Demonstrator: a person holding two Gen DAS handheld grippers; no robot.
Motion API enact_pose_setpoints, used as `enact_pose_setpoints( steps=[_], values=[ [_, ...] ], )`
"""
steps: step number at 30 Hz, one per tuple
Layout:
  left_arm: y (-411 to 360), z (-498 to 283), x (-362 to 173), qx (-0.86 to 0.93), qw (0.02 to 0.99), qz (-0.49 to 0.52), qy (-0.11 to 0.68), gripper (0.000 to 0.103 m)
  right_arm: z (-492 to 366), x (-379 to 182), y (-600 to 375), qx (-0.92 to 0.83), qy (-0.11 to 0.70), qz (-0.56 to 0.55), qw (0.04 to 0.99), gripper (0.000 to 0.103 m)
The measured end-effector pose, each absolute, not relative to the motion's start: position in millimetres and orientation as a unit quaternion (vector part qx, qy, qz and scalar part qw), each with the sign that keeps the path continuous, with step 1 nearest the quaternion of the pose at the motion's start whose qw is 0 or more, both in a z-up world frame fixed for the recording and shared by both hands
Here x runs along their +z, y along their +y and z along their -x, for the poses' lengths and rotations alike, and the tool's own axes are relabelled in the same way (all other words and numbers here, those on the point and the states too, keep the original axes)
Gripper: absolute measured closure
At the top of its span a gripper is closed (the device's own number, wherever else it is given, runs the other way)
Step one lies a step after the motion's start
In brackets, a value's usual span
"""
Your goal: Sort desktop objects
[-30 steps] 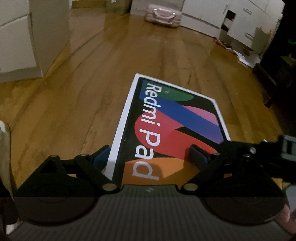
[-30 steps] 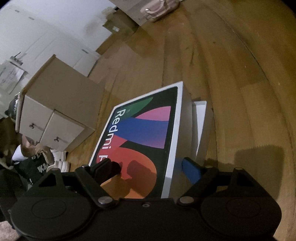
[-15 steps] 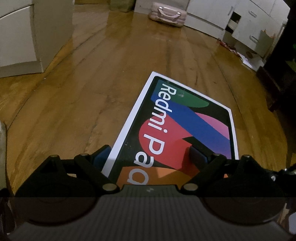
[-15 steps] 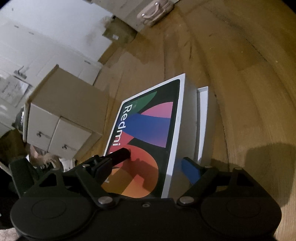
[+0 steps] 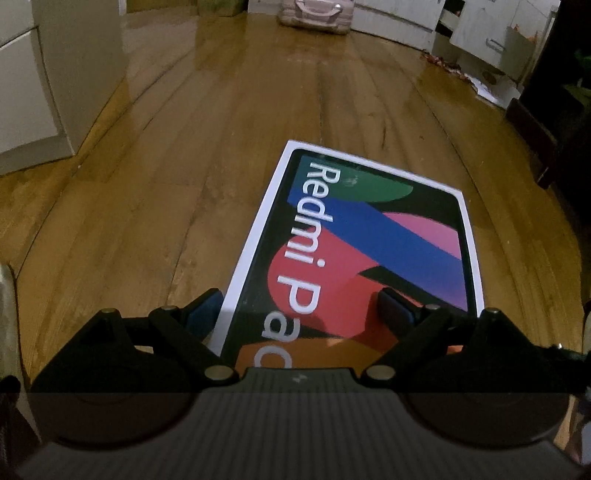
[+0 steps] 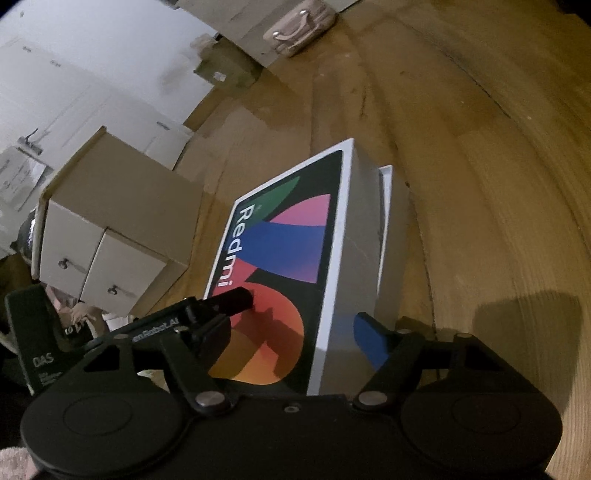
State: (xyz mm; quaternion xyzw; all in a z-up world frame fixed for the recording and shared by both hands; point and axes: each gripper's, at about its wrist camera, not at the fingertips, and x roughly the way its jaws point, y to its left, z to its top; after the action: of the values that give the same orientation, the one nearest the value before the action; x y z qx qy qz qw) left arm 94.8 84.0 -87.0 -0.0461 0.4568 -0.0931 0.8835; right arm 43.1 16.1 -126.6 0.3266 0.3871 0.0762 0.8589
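A Redmi Pad box with a colourful printed lid lies flat on the wooden surface. My left gripper is open, one finger beside the box's left edge and the other over its lid. In the right wrist view the same box sits between the fingers of my right gripper, which is open around its near right corner. A second white box lies against the far side of the Redmi box. The left gripper's finger also shows in the right wrist view, over the lid.
A cardboard-topped white drawer unit stands to the left. A pink handbag lies far ahead. White cabinets with open drawers and litter are at the far right.
The left view has shifted left, so the box sits further right in it. The right view has tilted, and the left gripper's finger now reaches further over the lid.
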Motion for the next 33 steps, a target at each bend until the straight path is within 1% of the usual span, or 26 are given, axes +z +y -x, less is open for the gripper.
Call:
enact_pose_setpoints(
  steps=[3, 8, 10, 12, 16, 17, 19, 20, 26, 33],
  values=[
    [94.8, -94.7, -80.3, -0.077, 0.875, 0.033, 0.477, 0.012, -41.9, -127.1, 12.9, 0.063, 0.384, -0.316, 0.865, 0.024],
    [118.8, -91.0, -85.1, -0.064, 0.869, 0.079, 0.484, 0.013, -39.1, -138.6, -6.3, 0.038, 0.391, -0.344, 0.853, 0.024],
    [126.5, -88.4, -89.5, -0.064, 0.866, 0.102, 0.485, 0.011, -38.3, -144.9, -10.7, 0.035, 0.396, -0.357, 0.845, 0.024],
    [128.2, -84.6, -90.2, -0.069, 0.859, 0.113, 0.495, 0.012, -39.5, -150.2, -11.5, 0.036, 0.399, -0.368, 0.839, 0.024],
    [117.9, -82.5, -83.7, -0.069, 0.865, 0.072, 0.491, 0.013, -44.1, -157.8, -5.3, 0.051, 0.405, -0.376, 0.832, 0.025],
    [115.5, -82.6, -85.3, -0.081, 0.865, 0.072, 0.489, 0.013, -44.1, -157.8, -3.2, 0.054, 0.404, -0.374, 0.833, 0.027],
    [109.2, -81.8, -87.1, -0.103, 0.867, 0.068, 0.484, 0.014, -43.9, -156.2, -0.4, 0.058, 0.400, -0.373, 0.835, 0.035],
    [105.4, -81.0, -87.4, -0.114, 0.867, 0.064, 0.480, 0.015, -44.0, -155.2, 0.9, 0.060, 0.399, -0.372, 0.836, 0.037],
    [90.9, -76.3, -81.7, -0.124, 0.878, 0.025, 0.462, 0.016, -40.7, -152.8, 5.7, 0.061, 0.405, -0.365, 0.836, 0.037],
    [92.5, -70.4, -77.8, -0.107, 0.884, 0.016, 0.456, 0.016, -40.7, -150.8, 14.0, 0.075, 0.409, -0.346, 0.841, 0.036]
  ],
)
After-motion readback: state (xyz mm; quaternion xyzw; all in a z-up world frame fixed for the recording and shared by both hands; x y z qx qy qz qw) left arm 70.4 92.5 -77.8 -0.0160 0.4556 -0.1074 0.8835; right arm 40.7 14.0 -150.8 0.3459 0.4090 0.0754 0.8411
